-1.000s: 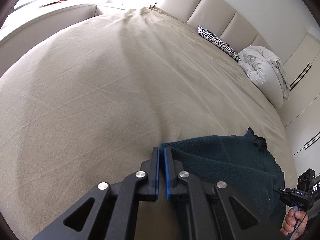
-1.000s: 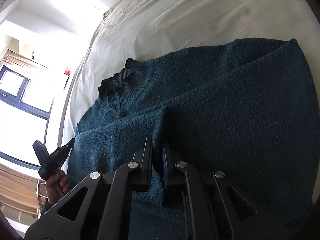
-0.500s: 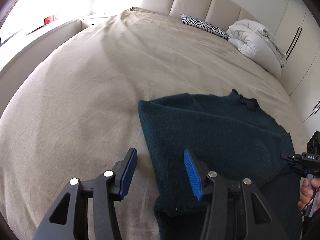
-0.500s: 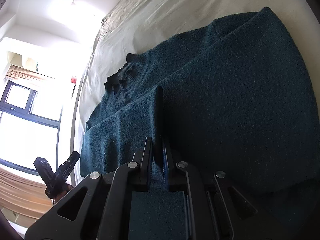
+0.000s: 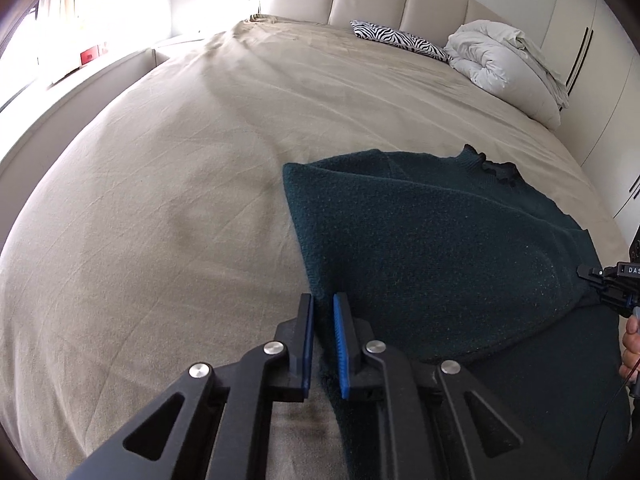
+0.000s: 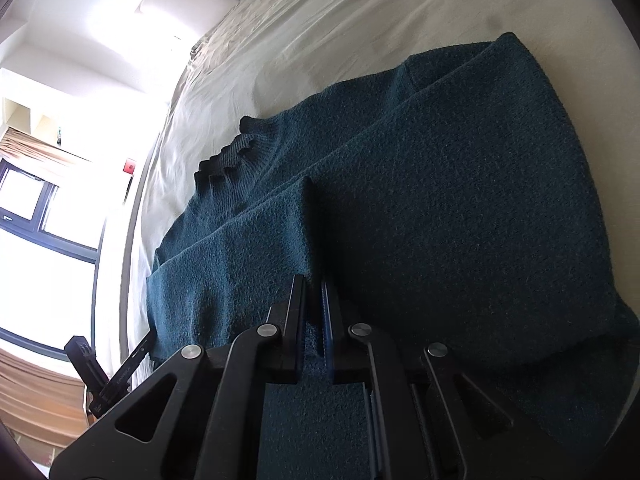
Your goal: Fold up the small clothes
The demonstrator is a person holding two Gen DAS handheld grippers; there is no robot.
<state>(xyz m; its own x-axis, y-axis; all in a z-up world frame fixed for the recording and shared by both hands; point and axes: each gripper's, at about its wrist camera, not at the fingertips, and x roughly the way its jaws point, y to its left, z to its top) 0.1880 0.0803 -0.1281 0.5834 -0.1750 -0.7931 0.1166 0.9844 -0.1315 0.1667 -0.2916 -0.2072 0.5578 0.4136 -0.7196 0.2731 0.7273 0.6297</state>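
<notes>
A dark teal knit sweater (image 5: 432, 248) lies folded on the beige bed (image 5: 180, 200), its ribbed collar (image 6: 224, 156) toward the headboard. My left gripper (image 5: 323, 312) is at the sweater's near left edge. Its jaws are closing, with that edge of the fabric between the blue pads. My right gripper (image 6: 314, 292) is shut on a raised ridge of sweater fabric (image 6: 308, 220) that runs up from between its fingers. The right gripper (image 5: 600, 280), held by a hand, also shows at the right edge of the left wrist view.
A zebra-print pillow (image 5: 400, 36) and a bundled white duvet (image 5: 508, 64) lie by the padded headboard. White wardrobes (image 5: 608, 80) stand on the right. A window (image 6: 36, 232) and a ledge run along the far side of the bed.
The left gripper let go of the sweater's corner, opened wide, moved to the near left edge and has closed down around it. The right gripper keeps its hold; the folded panel now lies flatter.
</notes>
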